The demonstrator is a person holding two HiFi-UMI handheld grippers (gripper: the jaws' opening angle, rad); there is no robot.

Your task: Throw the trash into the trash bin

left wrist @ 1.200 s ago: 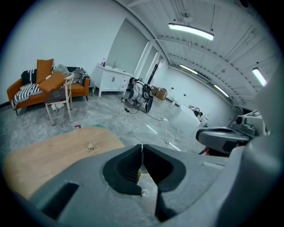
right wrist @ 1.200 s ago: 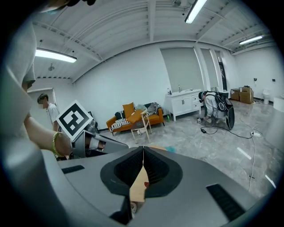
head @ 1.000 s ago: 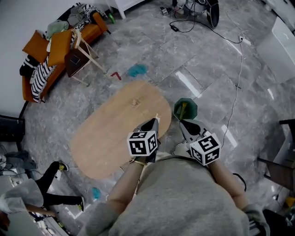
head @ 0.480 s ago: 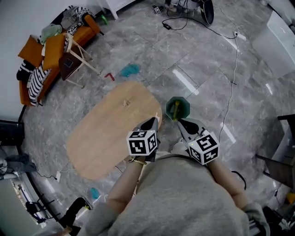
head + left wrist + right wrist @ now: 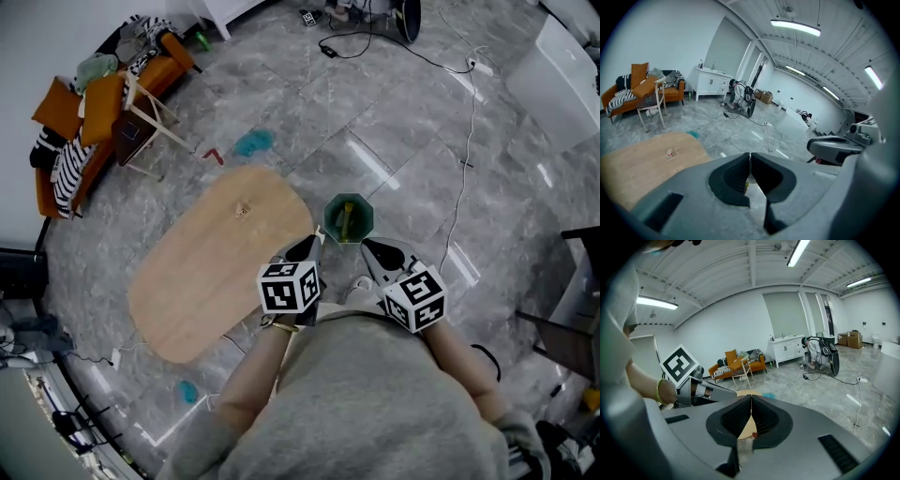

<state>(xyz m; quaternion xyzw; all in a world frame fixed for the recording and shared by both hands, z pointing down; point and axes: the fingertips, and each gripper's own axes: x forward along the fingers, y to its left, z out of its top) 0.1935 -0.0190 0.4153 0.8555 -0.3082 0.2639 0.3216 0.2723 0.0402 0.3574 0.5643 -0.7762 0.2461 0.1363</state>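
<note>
The green trash bin (image 5: 362, 208) stands on the grey floor just off the wooden table's (image 5: 202, 277) right end, with a yellow thing (image 5: 345, 219) upright inside. My left gripper (image 5: 317, 246) (image 5: 750, 161) hovers just short of the bin's near left side, shut, with a small pale scrap showing at its tips. To the bin's near right, my right gripper (image 5: 367, 246) (image 5: 751, 404) is shut and nothing shows clearly in it. A small wrapper (image 5: 242, 211) (image 5: 670, 153) lies on the table's far part.
An orange sofa (image 5: 56, 178) with cushions and a wooden chair (image 5: 141, 117) stand at the far left. A teal thing (image 5: 251, 142) and a red bit (image 5: 214, 155) lie on the floor beyond the table. Cables (image 5: 459, 169) run across the floor on the right.
The table, bin and floor have slid up and left in the head view, so the bin now lies just ahead of both grippers. A person's legs at lower left are gone.
</note>
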